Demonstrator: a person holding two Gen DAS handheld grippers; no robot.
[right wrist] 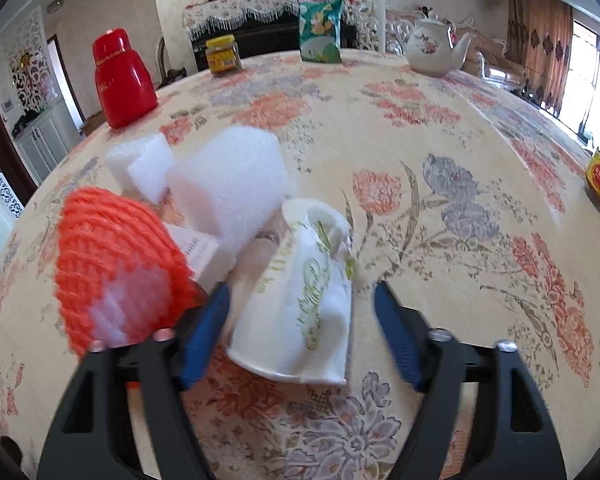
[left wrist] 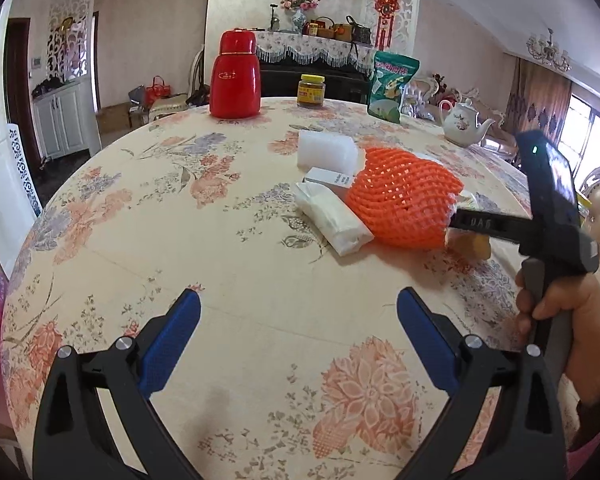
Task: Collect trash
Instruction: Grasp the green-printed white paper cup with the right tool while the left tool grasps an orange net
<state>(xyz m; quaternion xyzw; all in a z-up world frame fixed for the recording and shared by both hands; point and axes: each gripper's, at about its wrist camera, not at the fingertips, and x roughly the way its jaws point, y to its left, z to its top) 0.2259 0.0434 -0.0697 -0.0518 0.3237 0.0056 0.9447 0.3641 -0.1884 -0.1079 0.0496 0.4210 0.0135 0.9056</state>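
A: While our right gripper [right wrist: 302, 330] straddles the crushed paper cup [right wrist: 300, 300] lying on the floral tablecloth [right wrist: 440, 128], its pads aren't pressing yet; we've only bracketed it.

B: And our left gripper [left wrist: 299, 344] hangs spread and empty.

A: We risk the near pad snagging the orange foam net [right wrist: 116, 256] beside the cup.

B: Or the cup squirting out sideways.

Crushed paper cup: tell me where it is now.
In the right wrist view, the crushed paper cup lies on its side between the open right hand-held gripper fingers, just right of the orange foam net.
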